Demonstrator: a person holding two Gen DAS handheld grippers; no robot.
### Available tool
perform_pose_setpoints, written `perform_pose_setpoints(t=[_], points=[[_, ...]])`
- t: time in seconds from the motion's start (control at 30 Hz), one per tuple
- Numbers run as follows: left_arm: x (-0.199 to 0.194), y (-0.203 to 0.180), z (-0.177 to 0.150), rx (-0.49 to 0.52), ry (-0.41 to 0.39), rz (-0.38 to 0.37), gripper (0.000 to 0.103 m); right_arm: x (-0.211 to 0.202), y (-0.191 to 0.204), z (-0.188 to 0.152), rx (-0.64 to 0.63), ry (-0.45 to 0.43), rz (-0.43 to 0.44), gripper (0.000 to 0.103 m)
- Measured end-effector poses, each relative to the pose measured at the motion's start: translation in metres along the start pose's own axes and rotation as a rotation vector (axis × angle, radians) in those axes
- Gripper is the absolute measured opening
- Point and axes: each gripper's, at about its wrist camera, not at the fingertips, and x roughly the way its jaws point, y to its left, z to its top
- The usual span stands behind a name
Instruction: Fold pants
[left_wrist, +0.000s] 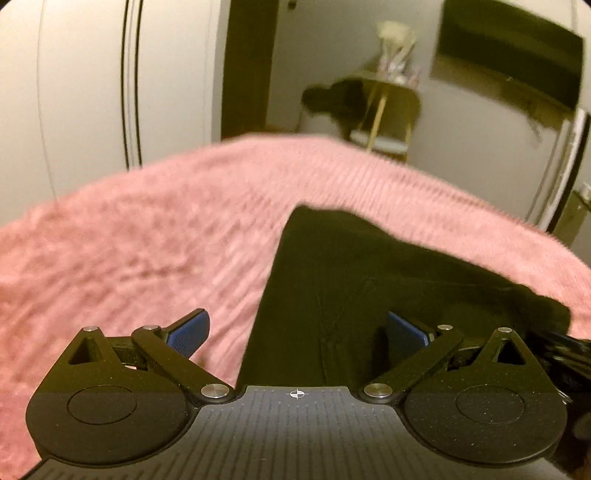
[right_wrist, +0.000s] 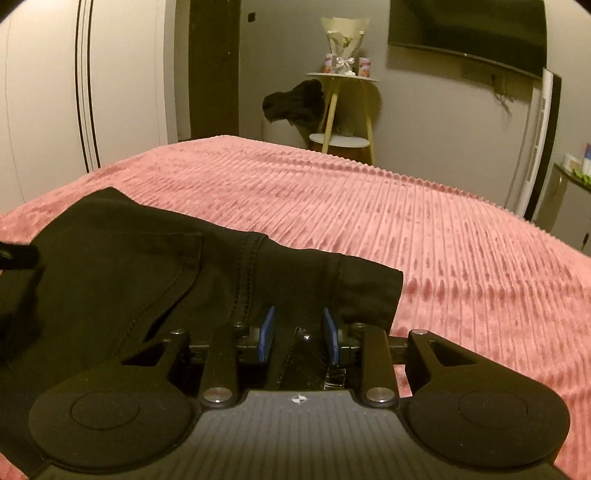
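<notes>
Black pants (left_wrist: 369, 266) lie on a pink ribbed blanket (left_wrist: 147, 229). In the left wrist view my left gripper (left_wrist: 297, 328) stands wide open over the near end of the pants. Its left pad (left_wrist: 188, 332) hangs above the blanket and its right pad (left_wrist: 404, 328) above the black cloth. In the right wrist view the pants (right_wrist: 147, 266) spread to the left, with a stitched seam and pocket showing. My right gripper (right_wrist: 299, 328) has its blue pads close together, with the waistband cloth, its zipper and button pinched between them.
The blanket (right_wrist: 406, 221) covers a bed that stretches ahead and to the right. Past the bed's far edge stand a small round side table (right_wrist: 343, 77) with a bouquet and a dark heap of clothes (right_wrist: 295, 101). A white wardrobe (right_wrist: 44, 92) is on the left and a wall screen (right_wrist: 469, 29) at upper right.
</notes>
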Motion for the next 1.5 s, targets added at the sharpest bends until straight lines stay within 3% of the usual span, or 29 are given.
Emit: perform_pose_setpoints(t=[0.07, 0.13, 0.27, 0.37, 0.43, 0.5, 0.53, 0.67, 0.83, 0.97, 1.03, 1.1, 1.17, 1.27, 1.5], points=[[0.027, 0.006, -0.005, -0.027, 0.09, -0.018, 0.103, 0.002, -0.004, -0.002, 0.012, -0.005, 0.009, 0.027], [0.039, 0.02, -0.011, -0.093, 0.127, -0.066, 0.103, 0.005, -0.005, -0.003, 0.02, -0.006, 0.013, 0.027], [0.036, 0.025, -0.014, -0.102, 0.112, -0.083, 0.103, 0.005, -0.008, -0.002, 0.042, -0.007, 0.032, 0.029], [0.028, 0.029, -0.018, -0.118, 0.108, -0.101, 0.103, -0.004, -0.027, 0.001, 0.146, -0.002, 0.12, 0.035], [0.022, 0.035, -0.016, -0.14, 0.131, -0.113, 0.103, -0.015, -0.049, 0.007, 0.281, 0.028, 0.17, 0.046], [0.014, 0.044, -0.014, -0.158, 0.145, -0.116, 0.103, -0.029, -0.076, 0.006, 0.432, 0.054, 0.202, 0.089], [0.012, 0.048, -0.013, -0.17, 0.153, -0.123, 0.103, -0.034, -0.088, 0.002, 0.491, 0.071, 0.205, 0.092], [0.019, 0.07, -0.013, -0.292, 0.227, -0.234, 0.103, -0.026, -0.13, -0.029, 0.688, 0.238, 0.262, 0.089], [0.031, 0.084, -0.012, -0.357, 0.265, -0.321, 0.103, -0.004, -0.14, -0.034, 0.809, 0.242, 0.443, 0.088], [0.038, 0.091, -0.009, -0.374, 0.272, -0.364, 0.103, 0.01, -0.123, -0.028, 0.715, 0.24, 0.466, 0.086], [0.044, 0.096, -0.007, -0.405, 0.273, -0.384, 0.103, 0.014, -0.12, -0.027, 0.713, 0.222, 0.473, 0.078], [0.049, 0.097, -0.006, -0.421, 0.275, -0.42, 0.103, 0.019, -0.122, -0.028, 0.716, 0.213, 0.467, 0.06], [0.055, 0.096, -0.003, -0.415, 0.284, -0.466, 0.103, 0.025, -0.124, -0.03, 0.734, 0.212, 0.491, 0.056], [0.067, 0.096, -0.002, -0.456, 0.323, -0.625, 0.103, 0.033, -0.126, -0.032, 0.768, 0.211, 0.524, 0.057], [0.082, 0.075, 0.007, -0.36, 0.322, -0.626, 0.103, 0.046, -0.12, -0.029, 0.774, 0.193, 0.566, 0.057]])
